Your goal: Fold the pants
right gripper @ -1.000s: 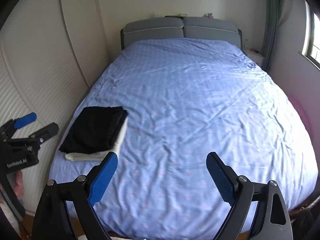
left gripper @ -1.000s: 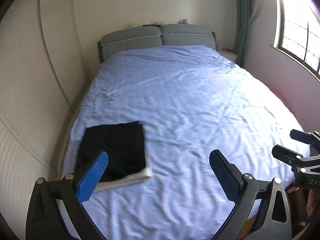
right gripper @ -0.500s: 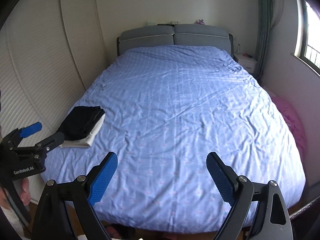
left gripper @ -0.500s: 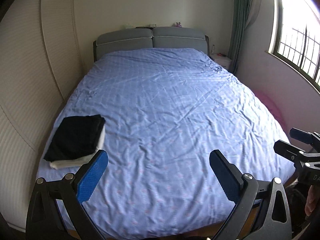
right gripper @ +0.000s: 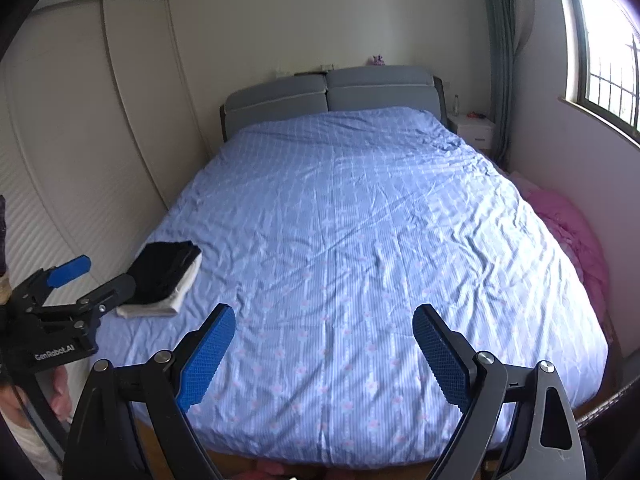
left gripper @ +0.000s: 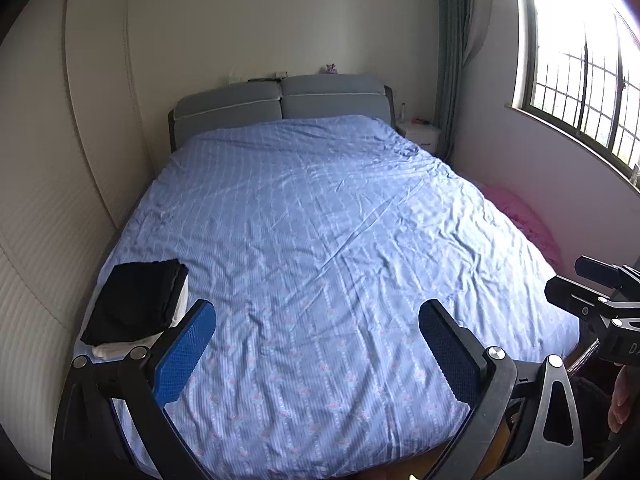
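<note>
Black folded pants (left gripper: 138, 304) lay on a white folded garment (left gripper: 120, 349) at the near left corner of the bed (left gripper: 320, 240), long axis running toward the headboard (left gripper: 280, 104). Left gripper (left gripper: 316, 350) and right gripper (right gripper: 324, 354) hung above the foot of the bed, fingers spread wide, holding nothing.

Left gripper (left gripper: 316, 354) jaws spread wide, right gripper (right gripper: 324, 354) likewise, both empty, angled downward
</note>
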The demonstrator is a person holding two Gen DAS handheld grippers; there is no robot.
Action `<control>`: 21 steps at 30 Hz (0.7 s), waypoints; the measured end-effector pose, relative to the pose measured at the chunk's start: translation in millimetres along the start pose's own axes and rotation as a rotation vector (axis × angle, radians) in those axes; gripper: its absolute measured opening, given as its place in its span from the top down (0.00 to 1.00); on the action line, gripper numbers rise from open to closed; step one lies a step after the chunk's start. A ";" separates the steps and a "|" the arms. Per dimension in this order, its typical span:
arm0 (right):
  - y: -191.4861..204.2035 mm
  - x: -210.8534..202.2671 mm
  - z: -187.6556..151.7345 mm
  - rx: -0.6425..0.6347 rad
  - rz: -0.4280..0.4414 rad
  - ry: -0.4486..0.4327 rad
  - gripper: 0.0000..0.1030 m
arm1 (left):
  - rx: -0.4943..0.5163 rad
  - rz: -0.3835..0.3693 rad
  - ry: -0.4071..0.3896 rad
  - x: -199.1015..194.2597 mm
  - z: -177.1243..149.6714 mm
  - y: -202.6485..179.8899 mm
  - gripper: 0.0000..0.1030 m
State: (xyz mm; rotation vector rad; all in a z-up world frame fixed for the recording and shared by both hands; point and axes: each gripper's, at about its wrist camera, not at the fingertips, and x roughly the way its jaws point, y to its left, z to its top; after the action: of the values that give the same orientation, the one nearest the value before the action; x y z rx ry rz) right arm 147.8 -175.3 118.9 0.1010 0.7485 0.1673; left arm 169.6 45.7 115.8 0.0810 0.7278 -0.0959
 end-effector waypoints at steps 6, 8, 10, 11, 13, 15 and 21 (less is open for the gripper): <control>-8.0 -11.8 2.2 0.004 0.000 -0.032 0.11 | -0.009 -0.015 -0.019 -7.7 3.5 -11.2 0.00; -9.4 -14.0 2.0 0.006 0.002 -0.039 0.11 | -0.005 -0.015 -0.025 -9.0 3.7 -13.7 0.00; -10.8 -15.5 2.0 0.007 0.002 -0.042 0.11 | 0.001 -0.013 -0.033 -10.2 3.8 -16.8 0.00; -11.9 -16.1 1.7 0.008 0.001 -0.043 0.11 | 0.004 -0.021 -0.037 -11.0 4.0 -18.2 0.00; -12.7 -17.0 1.6 0.011 -0.001 -0.043 0.11 | 0.008 -0.033 -0.040 -11.2 3.9 -20.4 0.00; -13.6 -17.3 1.3 0.012 -0.004 -0.044 0.11 | 0.012 -0.032 -0.042 -10.5 5.0 -22.2 0.00; -17.8 -18.2 1.0 0.021 -0.009 -0.045 0.11 | 0.011 -0.036 -0.065 -11.9 7.1 -21.8 0.00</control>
State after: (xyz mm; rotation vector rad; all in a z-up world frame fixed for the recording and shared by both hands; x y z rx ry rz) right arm 137.4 -196.1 129.1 0.1207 0.7063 0.1485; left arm 162.9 24.0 128.2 0.0748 0.6643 -0.1364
